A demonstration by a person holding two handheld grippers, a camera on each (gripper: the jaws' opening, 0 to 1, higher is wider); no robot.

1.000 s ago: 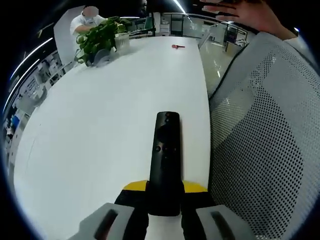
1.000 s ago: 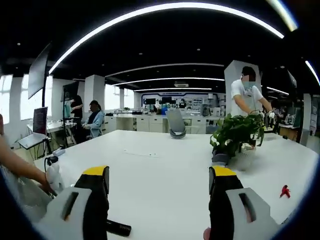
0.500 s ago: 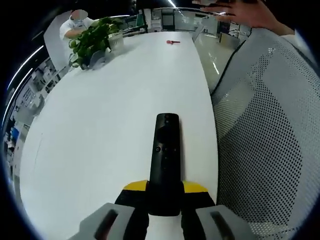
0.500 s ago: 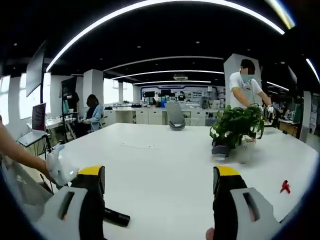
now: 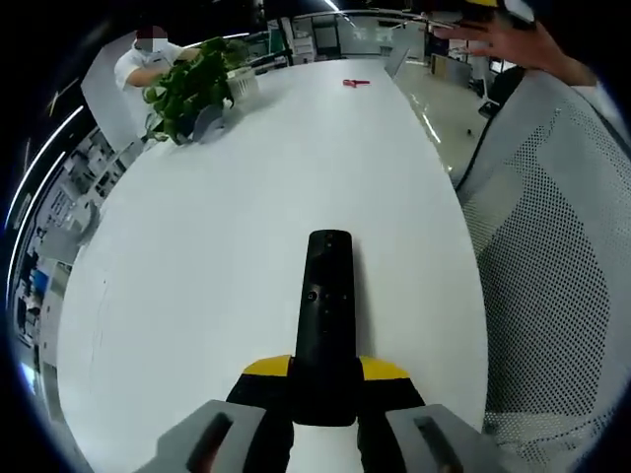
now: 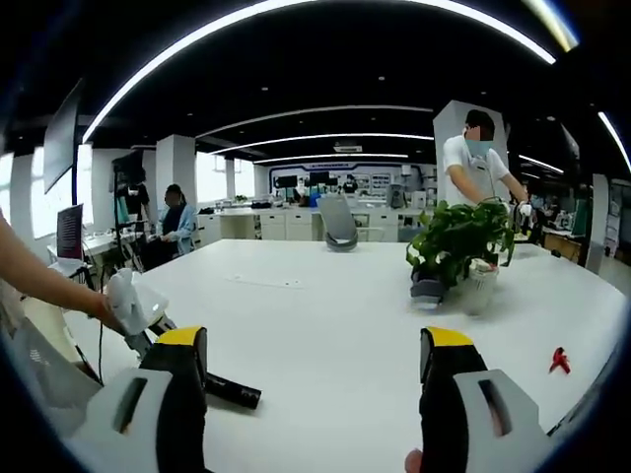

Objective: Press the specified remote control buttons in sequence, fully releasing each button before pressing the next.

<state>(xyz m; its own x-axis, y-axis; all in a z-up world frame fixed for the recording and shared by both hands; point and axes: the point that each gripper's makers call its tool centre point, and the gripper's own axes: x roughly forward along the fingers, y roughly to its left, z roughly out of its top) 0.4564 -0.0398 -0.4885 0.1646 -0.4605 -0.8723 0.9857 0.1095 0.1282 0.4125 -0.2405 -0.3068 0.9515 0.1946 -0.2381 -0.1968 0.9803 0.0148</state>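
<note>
One slim black remote control [image 5: 326, 315] in left claw [image 5: 325, 379].

Bright, even light from ceiling strips [image 6: 325, 15] arcing from 9 to 2 o'clock. White table [image 5: 246, 197] glares softly, shadows faint. Fisheye bends edges; far background slightly soft.

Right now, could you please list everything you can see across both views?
Remote control: one, black, held over the table's near edge.
Table: one, white, large.
Potted plant: one, green in a pale pot, far side of the table.
Small object: one, red, on the table; too small to identify.
Mesh chair: one, white, beside the table.
Other people: at least two, in the background.
Left tongs: yellow-tipped, shut on the remote control.
Right tongs: yellow-tipped, open.
Hand: one, raised.
</note>
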